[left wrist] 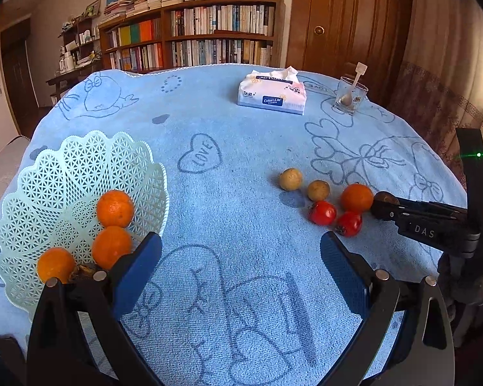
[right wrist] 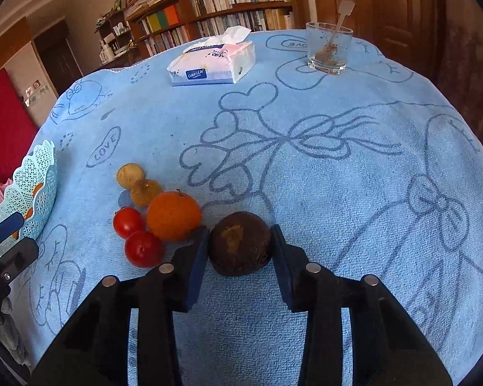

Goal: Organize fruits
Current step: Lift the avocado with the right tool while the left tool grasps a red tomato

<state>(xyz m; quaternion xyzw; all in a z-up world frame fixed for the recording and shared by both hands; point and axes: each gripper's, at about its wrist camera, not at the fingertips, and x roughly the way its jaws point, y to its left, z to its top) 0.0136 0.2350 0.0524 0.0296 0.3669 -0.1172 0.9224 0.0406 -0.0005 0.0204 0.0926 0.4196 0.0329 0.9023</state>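
My right gripper point(right wrist: 240, 234) is shut on a dark brown round fruit point(right wrist: 240, 247) that rests low on the blue cloth; both pads touch its sides. Just left of it lie an orange point(right wrist: 173, 215), two red tomatoes point(right wrist: 127, 222) and two tan round fruits point(right wrist: 130, 175). A pale green lattice basket point(left wrist: 90, 148) stands at the left with three oranges point(left wrist: 115, 208) inside. My left gripper point(left wrist: 241, 267) hangs open and empty beside the basket, its left finger point(left wrist: 138, 273) close to the rim. The right gripper point(left wrist: 380, 206) reaches in from the right edge of the left wrist view.
A tissue pack point(left wrist: 272, 95) and a drinking glass with a spoon point(left wrist: 351, 96) stand at the far side of the table. The blue towel cloth point(left wrist: 241, 167) covers the whole top. Bookshelves and a wooden door lie beyond.
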